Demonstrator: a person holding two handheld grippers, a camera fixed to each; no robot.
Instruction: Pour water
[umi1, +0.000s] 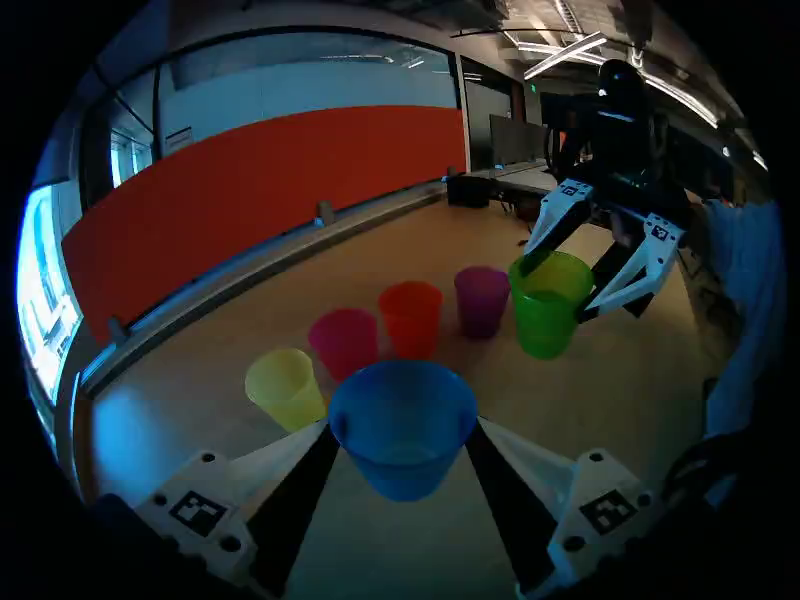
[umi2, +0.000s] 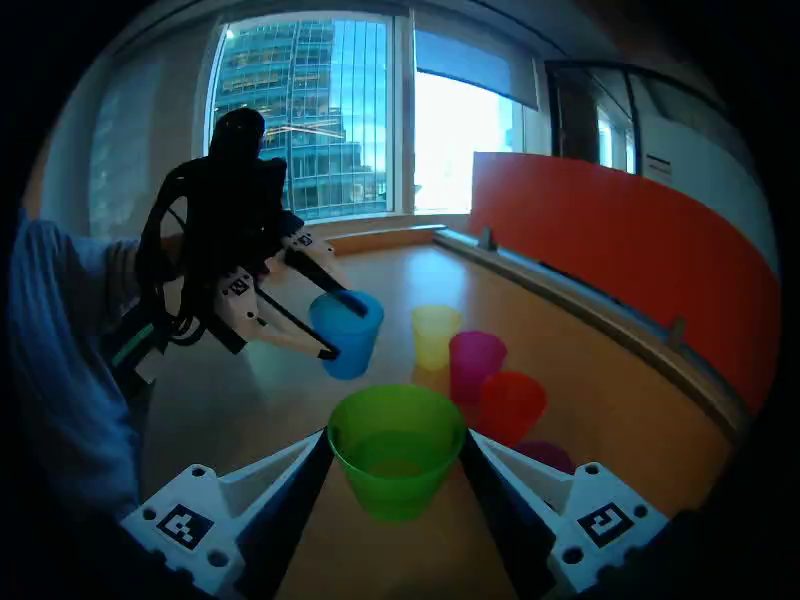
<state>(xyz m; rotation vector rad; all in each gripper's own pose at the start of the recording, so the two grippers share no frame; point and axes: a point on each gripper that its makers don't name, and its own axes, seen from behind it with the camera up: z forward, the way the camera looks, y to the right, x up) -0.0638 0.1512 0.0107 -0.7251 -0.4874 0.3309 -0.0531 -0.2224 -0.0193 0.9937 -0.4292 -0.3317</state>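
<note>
blue cup (umi1: 403, 425), green cup (umi2: 396, 460), orange wall (umi1: 250, 190)

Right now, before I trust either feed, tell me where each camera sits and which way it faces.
Left gripper view: rides the left gripper, facing across the table toward the orange wall, past the blue cup it grips; the right arm's sleeve shows at right.
Right gripper view: rides the right gripper, facing the windows, past its green cup; the left arm's sleeve shows at left.
Shared: both held cups, the row of four cups, each other's gripper.
</note>
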